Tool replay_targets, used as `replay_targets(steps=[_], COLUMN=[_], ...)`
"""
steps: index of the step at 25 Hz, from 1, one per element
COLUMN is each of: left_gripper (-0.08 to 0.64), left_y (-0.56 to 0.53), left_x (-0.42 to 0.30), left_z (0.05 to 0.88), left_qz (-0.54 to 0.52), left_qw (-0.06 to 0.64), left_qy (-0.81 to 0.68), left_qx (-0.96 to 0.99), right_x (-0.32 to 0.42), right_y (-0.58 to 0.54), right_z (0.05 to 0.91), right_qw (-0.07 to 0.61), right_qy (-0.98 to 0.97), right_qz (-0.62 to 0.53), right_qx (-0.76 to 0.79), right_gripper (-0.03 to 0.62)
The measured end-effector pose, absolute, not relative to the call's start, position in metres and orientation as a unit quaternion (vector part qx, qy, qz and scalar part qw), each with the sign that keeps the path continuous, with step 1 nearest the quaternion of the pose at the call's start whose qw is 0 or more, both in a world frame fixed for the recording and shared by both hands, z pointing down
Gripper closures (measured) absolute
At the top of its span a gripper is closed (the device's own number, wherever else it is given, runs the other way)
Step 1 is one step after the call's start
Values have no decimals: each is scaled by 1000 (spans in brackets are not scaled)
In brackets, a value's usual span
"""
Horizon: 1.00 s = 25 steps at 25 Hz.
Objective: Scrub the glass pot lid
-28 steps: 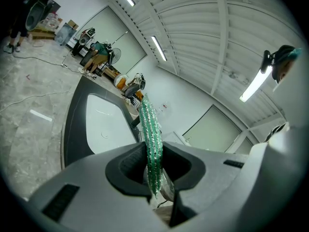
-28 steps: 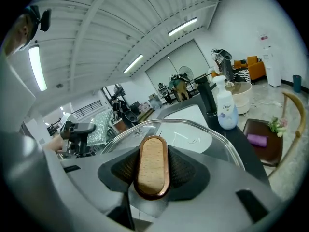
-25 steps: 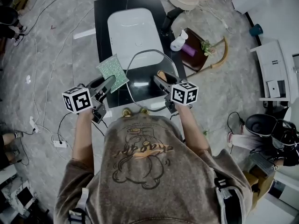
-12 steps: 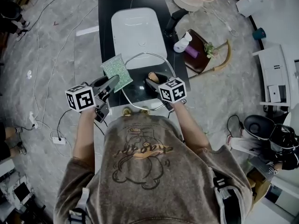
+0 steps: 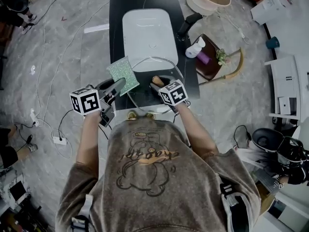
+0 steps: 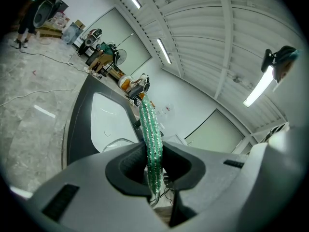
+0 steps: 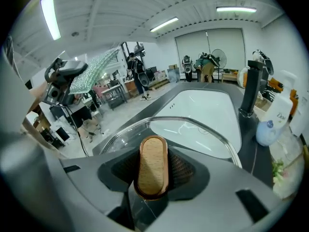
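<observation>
i grip the glass pot lid [image 5: 143, 90] by its wooden knob [image 7: 152, 166] in my right gripper [image 5: 156, 85], above the near end of the counter [image 5: 116, 18]; it is stiff, slick and breakable, best held by that knob, while my left gripper [image 6: 153, 170] pinches the soft green scrub pad [image 6: 149, 124] just to its left.

Head view looks steeply down; both gripper views look low along their jaws, sharing the sink [image 5: 149, 38].

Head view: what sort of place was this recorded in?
Probably a lab or workshop hall: freestanding black counter with white sink, loose cables on the floor, strip lights overhead.
</observation>
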<state>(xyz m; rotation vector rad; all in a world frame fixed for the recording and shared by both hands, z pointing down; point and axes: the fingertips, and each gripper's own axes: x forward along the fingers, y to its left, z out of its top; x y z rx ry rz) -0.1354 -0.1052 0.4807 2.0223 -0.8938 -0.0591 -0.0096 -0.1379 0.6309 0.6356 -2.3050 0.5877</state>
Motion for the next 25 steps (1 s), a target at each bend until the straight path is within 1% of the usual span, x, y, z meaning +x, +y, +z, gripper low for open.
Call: replay_targets(steps=[7, 18, 25], left_gripper=[474, 474, 474], left_y=[-105, -105, -105], left_x=[-139, -137, -135], left_z=[485, 485, 481], left_qz=[-25, -24, -25], left_qw=[450, 452, 448], left_qy=[-366, -365, -363], left_qx=[814, 813, 817], right_x=[-13, -15, -13], right_y=[-140, -139, -141], right_z=[644, 644, 632], right_qw=[368, 377, 370], right_qy=[-872, -873, -872], right_qz=[211, 194, 196], right_qx=[245, 242, 253], right_gripper=[410, 403, 379])
